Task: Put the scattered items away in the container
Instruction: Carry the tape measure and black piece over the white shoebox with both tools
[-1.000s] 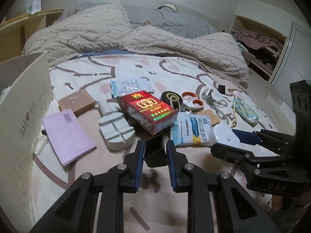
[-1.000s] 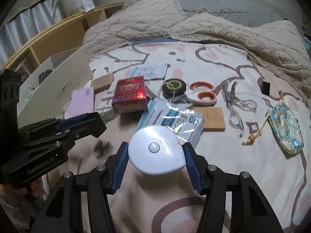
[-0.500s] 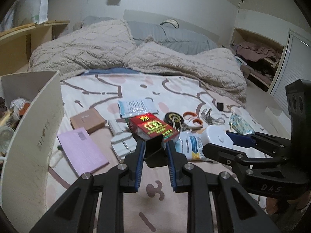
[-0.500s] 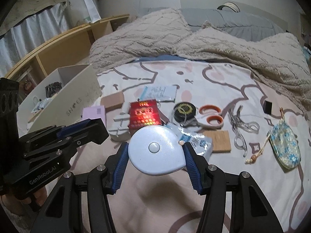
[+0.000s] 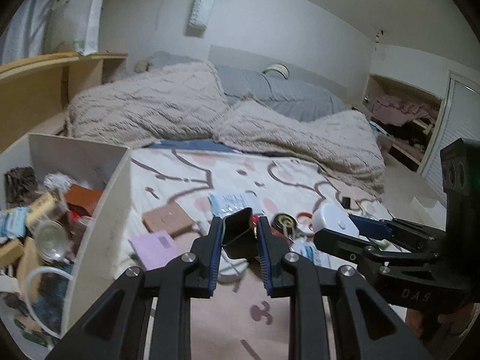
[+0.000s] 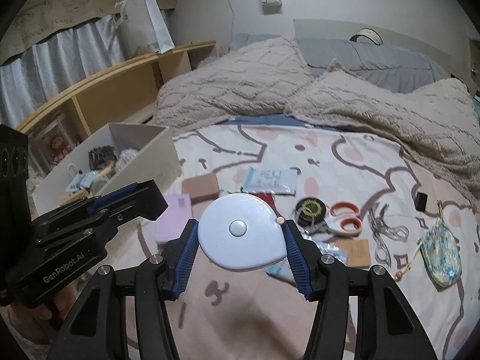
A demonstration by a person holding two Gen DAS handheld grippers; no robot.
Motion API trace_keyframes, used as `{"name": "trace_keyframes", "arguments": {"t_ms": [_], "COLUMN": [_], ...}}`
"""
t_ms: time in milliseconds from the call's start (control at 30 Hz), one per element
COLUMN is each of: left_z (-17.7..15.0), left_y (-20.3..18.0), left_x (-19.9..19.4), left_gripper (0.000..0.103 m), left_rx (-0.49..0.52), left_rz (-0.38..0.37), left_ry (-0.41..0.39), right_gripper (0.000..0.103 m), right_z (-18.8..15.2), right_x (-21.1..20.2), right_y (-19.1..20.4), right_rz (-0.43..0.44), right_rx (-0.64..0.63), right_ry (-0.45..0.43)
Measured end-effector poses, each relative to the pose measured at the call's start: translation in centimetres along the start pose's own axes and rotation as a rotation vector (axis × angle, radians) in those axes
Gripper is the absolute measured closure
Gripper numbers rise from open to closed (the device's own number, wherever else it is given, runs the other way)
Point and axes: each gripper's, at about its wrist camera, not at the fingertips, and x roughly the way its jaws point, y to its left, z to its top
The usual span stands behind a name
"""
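Note:
My left gripper [image 5: 240, 228] is shut on a small black box [image 5: 238, 232] and holds it above the bed. My right gripper [image 6: 240, 228] is shut on a round white tape measure [image 6: 240, 235], also seen in the left wrist view as the tape measure [image 5: 333, 220]. The white container [image 5: 99, 210] stands at the left, with several items inside; in the right wrist view the container [image 6: 156, 156] lies left of and beyond the left gripper [image 6: 150, 198]. Scattered on the sheet are a brown box [image 6: 200, 186], a pink booklet [image 6: 174, 219], scissors [image 6: 345, 219] and a floral pouch [image 6: 441, 255].
A black coil [image 6: 310, 208], clear eyelash curlers [image 6: 382, 237], a cork square [image 6: 355, 252], a plastic packet [image 6: 270, 180] and a small black cube [image 6: 421, 201] also lie on the sheet. Fluffy blankets [image 6: 270, 90] cover the far half. A wooden shelf [image 6: 105, 90] runs along the left.
Both grippers have risen with their loads and tilted up. The items on the bed look smaller and lower, and the container's inside has come into the left wrist view.

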Motion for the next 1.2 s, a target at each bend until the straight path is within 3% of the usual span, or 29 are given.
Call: {"name": "trace_keyframes", "arguments": {"t_ms": [600, 1200], "left_z": [2.7, 0.1], "left_y": [9.1, 18.5], "left_x": [-5.9, -9.3], "left_gripper": [0.080, 0.080], "left_rx": [-0.123, -0.304], "left_rz": [0.225, 0.488], "left_ry": [-0.184, -0.181], "right_gripper": [0.046, 0.046], "right_z": [4.5, 5.7], "right_x": [1.6, 5.1], "right_y": [8.0, 14.8], "right_rz": [0.109, 0.182], "right_rx": [-0.064, -0.122], "right_ry": [-0.061, -0.011]}}
